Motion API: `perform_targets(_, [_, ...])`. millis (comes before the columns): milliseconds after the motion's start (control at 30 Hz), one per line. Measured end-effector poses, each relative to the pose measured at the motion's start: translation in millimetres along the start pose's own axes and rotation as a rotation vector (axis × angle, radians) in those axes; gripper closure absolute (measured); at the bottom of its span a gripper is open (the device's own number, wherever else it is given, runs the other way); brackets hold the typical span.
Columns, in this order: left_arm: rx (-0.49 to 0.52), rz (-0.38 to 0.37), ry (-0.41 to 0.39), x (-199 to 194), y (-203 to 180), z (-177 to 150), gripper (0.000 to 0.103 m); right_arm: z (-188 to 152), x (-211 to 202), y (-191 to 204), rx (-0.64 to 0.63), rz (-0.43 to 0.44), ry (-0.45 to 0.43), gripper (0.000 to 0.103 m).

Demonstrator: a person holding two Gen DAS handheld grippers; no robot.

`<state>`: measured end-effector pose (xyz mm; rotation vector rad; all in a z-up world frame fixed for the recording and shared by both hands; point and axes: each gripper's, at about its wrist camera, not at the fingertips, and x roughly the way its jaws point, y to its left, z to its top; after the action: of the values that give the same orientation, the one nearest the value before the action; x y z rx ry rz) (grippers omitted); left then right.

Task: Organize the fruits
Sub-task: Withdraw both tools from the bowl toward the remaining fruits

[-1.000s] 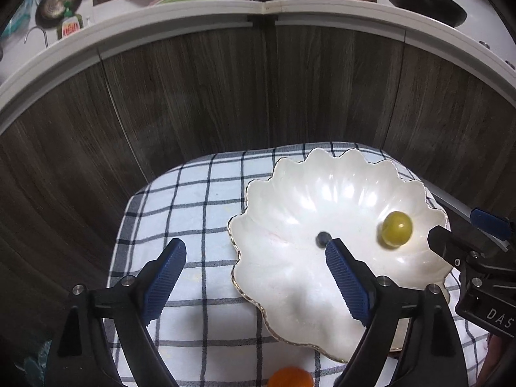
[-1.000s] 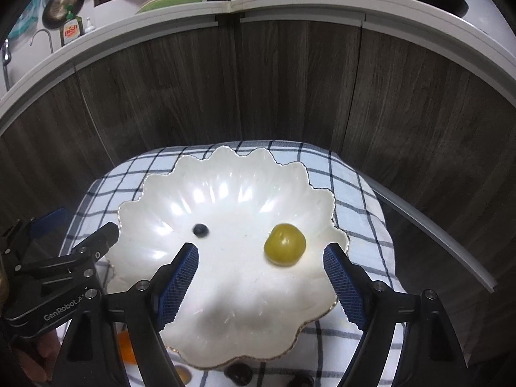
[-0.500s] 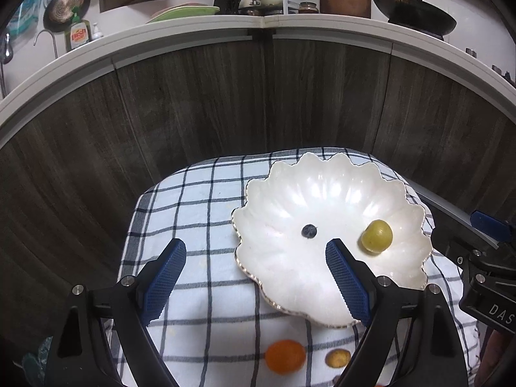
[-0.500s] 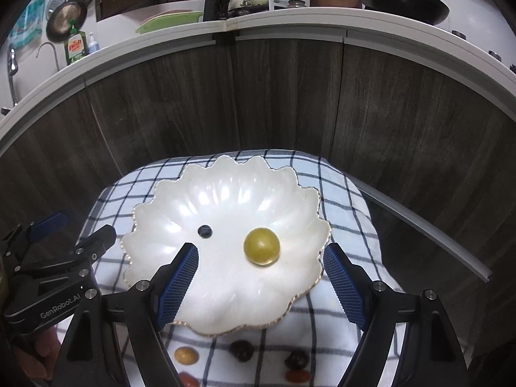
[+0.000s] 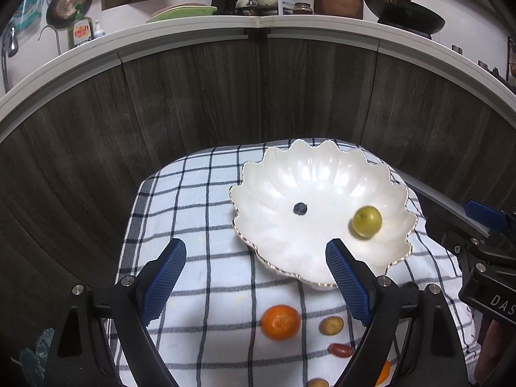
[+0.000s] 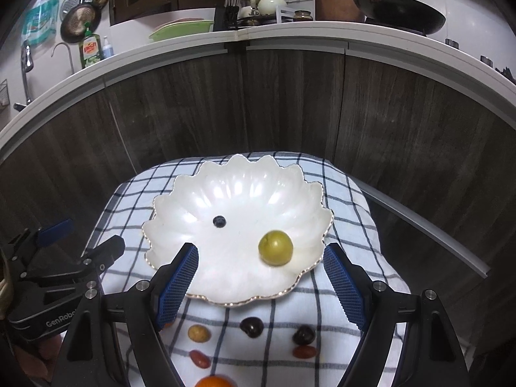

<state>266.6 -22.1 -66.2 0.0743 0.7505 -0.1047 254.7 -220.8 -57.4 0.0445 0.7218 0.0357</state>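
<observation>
A white scalloped bowl [image 5: 322, 174] [image 6: 238, 177] sits on a checked cloth and holds a green plum [image 5: 366, 221] [image 6: 275, 247] and a blueberry [image 5: 300, 208] [image 6: 219, 221]. In front of it on the cloth lie an orange [image 5: 280, 322], a small yellow fruit [image 5: 331, 325] [image 6: 199, 333], two dark cherries [image 6: 251, 326] [image 6: 303, 334] and red grape tomatoes [image 5: 340, 350] [image 6: 304, 351]. My left gripper [image 5: 254, 285] is open and empty above the cloth. My right gripper [image 6: 259, 283] is open and empty over the bowl's near rim.
The checked cloth [image 5: 193, 200] covers a small table in front of dark wood cabinet doors [image 5: 193, 96]. A white counter [image 5: 258, 22] above holds dishes, a kettle and a wok. Each gripper shows at the edge of the other's view.
Both grippers have pulled back and up from the bowl. The bowl looks smaller, and the loose fruits in front of it have come into view.
</observation>
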Motion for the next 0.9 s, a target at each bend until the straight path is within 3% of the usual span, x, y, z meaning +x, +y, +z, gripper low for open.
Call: perform_targets(900, [0.014, 0.000, 0.042, -20.0, -8.7, -71.1, 0.013, -65.5, -30.0, 8.9, -0.063, -0.026, 0.016, 0.022])
